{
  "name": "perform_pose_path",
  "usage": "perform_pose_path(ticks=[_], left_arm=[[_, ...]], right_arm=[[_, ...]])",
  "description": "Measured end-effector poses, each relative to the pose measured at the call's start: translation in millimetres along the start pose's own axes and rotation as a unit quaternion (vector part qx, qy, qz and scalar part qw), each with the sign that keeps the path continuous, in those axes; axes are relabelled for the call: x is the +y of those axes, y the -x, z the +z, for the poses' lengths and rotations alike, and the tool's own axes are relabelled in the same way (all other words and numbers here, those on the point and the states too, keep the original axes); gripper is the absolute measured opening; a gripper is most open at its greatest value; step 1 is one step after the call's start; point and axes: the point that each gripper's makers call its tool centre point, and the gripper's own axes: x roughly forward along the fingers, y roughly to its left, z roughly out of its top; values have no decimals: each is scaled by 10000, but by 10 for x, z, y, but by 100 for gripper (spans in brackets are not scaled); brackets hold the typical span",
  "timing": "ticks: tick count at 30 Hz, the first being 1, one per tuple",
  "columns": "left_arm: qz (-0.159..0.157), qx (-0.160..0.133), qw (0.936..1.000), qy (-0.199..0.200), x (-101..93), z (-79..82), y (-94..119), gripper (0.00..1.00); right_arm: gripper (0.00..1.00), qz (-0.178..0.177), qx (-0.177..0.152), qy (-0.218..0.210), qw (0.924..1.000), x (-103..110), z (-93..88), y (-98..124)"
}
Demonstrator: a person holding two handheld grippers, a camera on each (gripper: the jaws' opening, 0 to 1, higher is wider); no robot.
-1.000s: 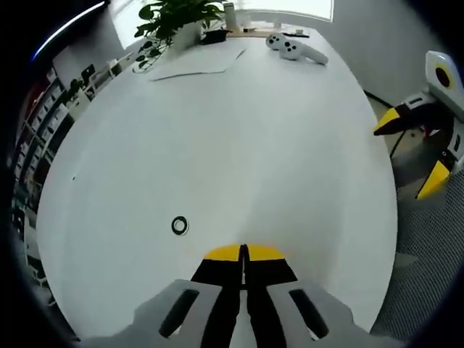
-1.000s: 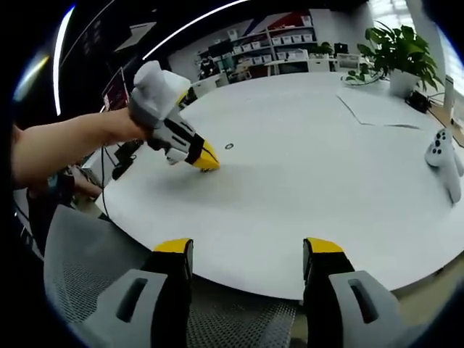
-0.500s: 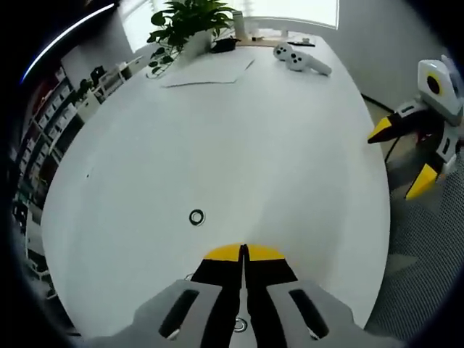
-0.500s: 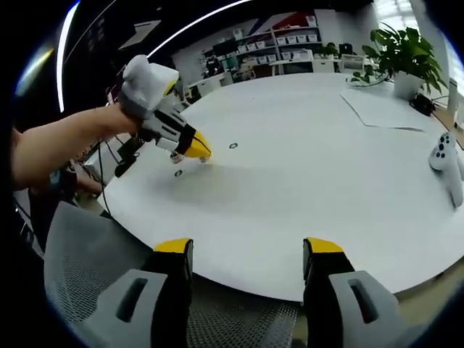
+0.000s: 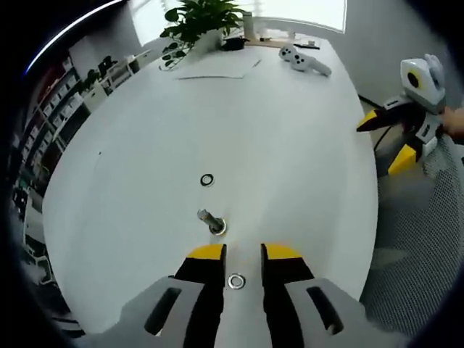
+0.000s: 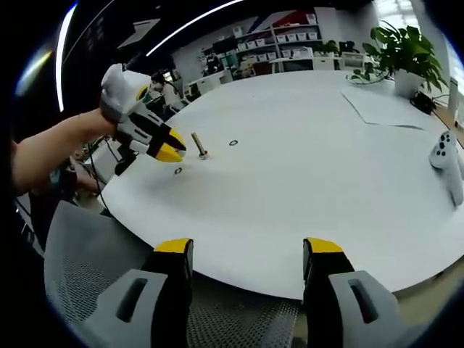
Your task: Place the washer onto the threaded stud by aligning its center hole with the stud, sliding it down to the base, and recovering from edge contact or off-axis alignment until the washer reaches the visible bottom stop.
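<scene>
A big round white table (image 5: 290, 145) takes up most of both views. A green plant (image 5: 203, 18) in a pot stands at the far edge of the table, with a sheet of paper (image 5: 217, 69) lying flat in front of it. Two white game controllers (image 5: 304, 59) lie near that same far edge.

The left gripper (image 5: 243, 254) hangs over the near edge of the table. Its yellow-tipped jaws are a little way apart and hold nothing. In the right gripper view the left gripper (image 6: 165, 147) is held in a person's hand above the table edge. The right gripper (image 6: 246, 250) is off the table, beyond its edge. Its jaws are wide apart and hold nothing.

The threaded stud (image 5: 211, 222) stands on its round base near the near edge, just ahead of the left jaws. One washer (image 5: 236, 281) lies flat on the table between the left jaws. Another washer (image 5: 207, 180) lies flat a bit past the stud.
</scene>
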Motion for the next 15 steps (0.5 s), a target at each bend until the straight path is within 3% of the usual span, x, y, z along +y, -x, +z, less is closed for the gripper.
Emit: perform_pose_path(ticks=[10,15], left_arm=[[-27,436,9990,59,37,-336,-135,18],[-73,542,9985,23,26,-381,-151,18]], right_arm=[[64,-8,25,-2,10000,-2,-8,-1],[64,2,36,16,10000,1,-11,-2]])
